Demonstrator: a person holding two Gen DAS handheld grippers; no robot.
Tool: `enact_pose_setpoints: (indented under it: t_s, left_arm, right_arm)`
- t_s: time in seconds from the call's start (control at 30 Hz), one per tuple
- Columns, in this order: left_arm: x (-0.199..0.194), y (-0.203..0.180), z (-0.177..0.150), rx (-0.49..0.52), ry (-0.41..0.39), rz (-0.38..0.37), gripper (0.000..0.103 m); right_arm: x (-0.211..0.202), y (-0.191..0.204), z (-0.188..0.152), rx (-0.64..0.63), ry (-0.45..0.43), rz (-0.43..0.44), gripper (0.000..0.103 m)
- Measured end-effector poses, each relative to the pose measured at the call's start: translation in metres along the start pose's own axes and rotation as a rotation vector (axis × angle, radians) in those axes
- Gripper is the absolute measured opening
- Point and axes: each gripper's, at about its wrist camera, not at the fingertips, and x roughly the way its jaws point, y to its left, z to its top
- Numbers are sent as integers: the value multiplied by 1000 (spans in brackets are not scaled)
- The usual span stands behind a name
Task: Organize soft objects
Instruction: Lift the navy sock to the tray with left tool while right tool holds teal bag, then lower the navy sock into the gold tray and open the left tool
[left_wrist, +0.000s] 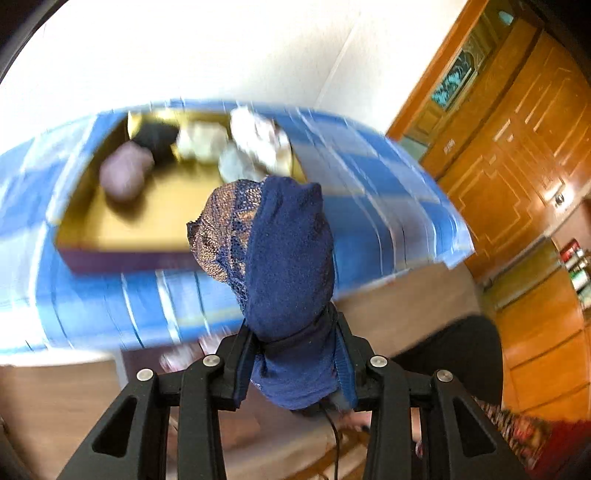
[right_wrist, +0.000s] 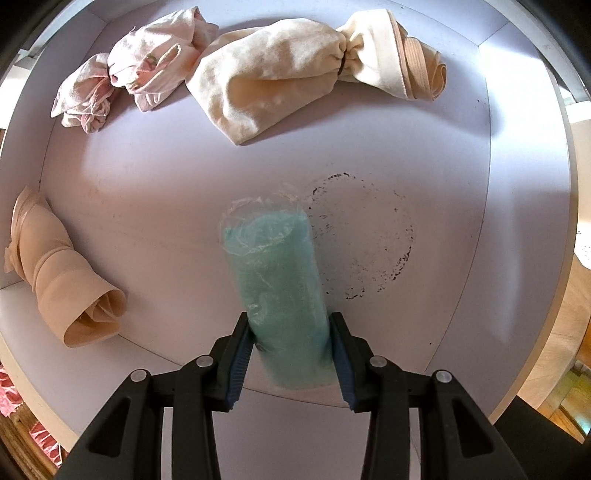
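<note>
sorting half done: left gripper (left_wrist: 295, 354) clamps rolled navy lace garment (left_wrist: 284, 258), right gripper (right_wrist: 291, 350) clamps plastic-wrapped teal cloth roll (right_wrist: 277, 280); gold-lined box (left_wrist: 122, 225) holds several bundles.

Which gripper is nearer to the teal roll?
Right. The right gripper is clamped on the teal roll; the left gripper holds a navy cloth elsewhere, over a bed.

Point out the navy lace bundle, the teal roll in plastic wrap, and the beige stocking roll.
navy lace bundle (left_wrist: 291, 258): left wrist view, middle of its dark blue knit side.
teal roll (right_wrist: 280, 280): right wrist view, mid-length of its wrapped body.
beige stocking roll (right_wrist: 55, 273): right wrist view, its wrapped middle band.
</note>
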Motion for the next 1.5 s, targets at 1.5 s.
enact_pose_setpoints:
  t_s: [1.5]
  left_arm:
    - [130,80,134,-267,154,208,64]
  right_arm:
    - [-22,-53,6,169,-68,180,34]
